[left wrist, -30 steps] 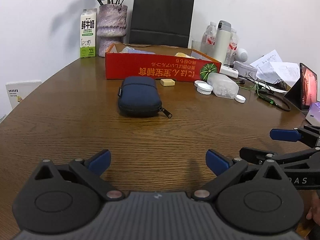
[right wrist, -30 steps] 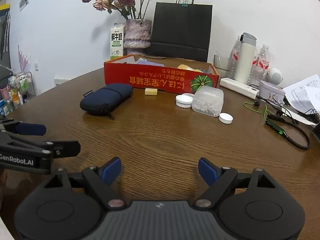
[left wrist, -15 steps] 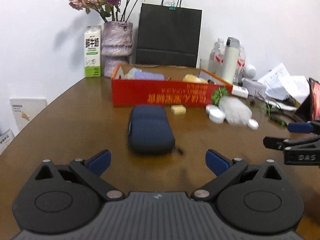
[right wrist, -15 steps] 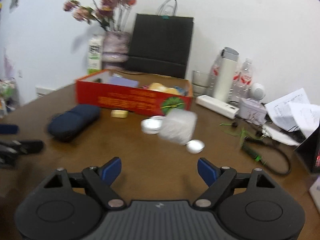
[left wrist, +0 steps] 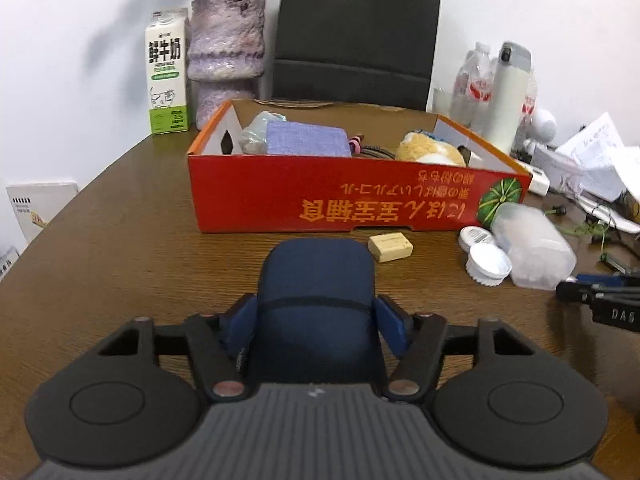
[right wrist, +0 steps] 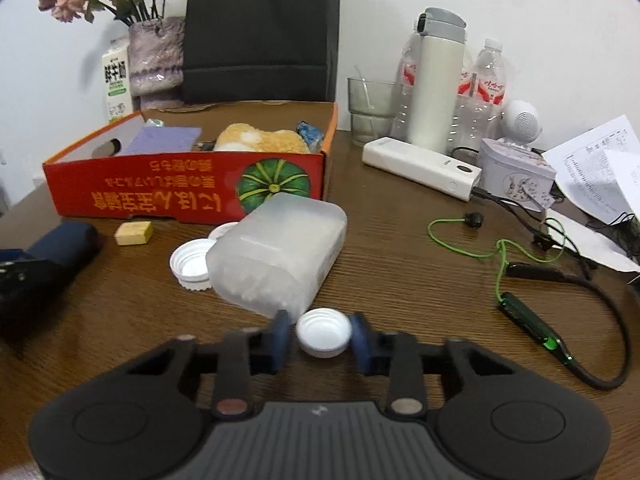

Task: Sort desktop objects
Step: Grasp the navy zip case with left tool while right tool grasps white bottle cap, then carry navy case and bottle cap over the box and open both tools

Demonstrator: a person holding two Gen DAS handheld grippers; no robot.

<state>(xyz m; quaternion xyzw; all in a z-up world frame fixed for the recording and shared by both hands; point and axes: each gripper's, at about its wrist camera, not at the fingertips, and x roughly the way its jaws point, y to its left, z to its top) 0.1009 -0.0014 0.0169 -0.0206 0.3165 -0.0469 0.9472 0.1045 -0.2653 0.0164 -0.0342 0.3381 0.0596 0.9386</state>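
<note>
My left gripper (left wrist: pixel 316 320) is shut on a dark blue zipped pouch (left wrist: pixel 316 280) that lies on the wooden table (left wrist: pixel 120 248), its pads pressing both sides. My right gripper (right wrist: pixel 322 334) is shut on a small white bottle cap (right wrist: pixel 323 332) beside a frosted plastic container (right wrist: pixel 276 256) lying on its side. A red cardboard box (left wrist: pixel 352 196) with a purple item, cables and a plush toy inside stands behind. A yellow eraser block (left wrist: pixel 390 247) and two white lids (right wrist: pixel 192 264) lie in front of the box.
A milk carton (left wrist: pixel 166 72), vase (left wrist: pixel 226 52) and black paper bag (left wrist: pixel 356 32) stand at the back. To the right are a thermos (right wrist: pixel 436 80), water bottles, a glass, a white power strip (right wrist: pixel 420 168), papers and a green cable (right wrist: pixel 500 256).
Both grippers moved forward and closed: the left one around the blue pouch, the right one around the white cap. Both were open and empty before.
</note>
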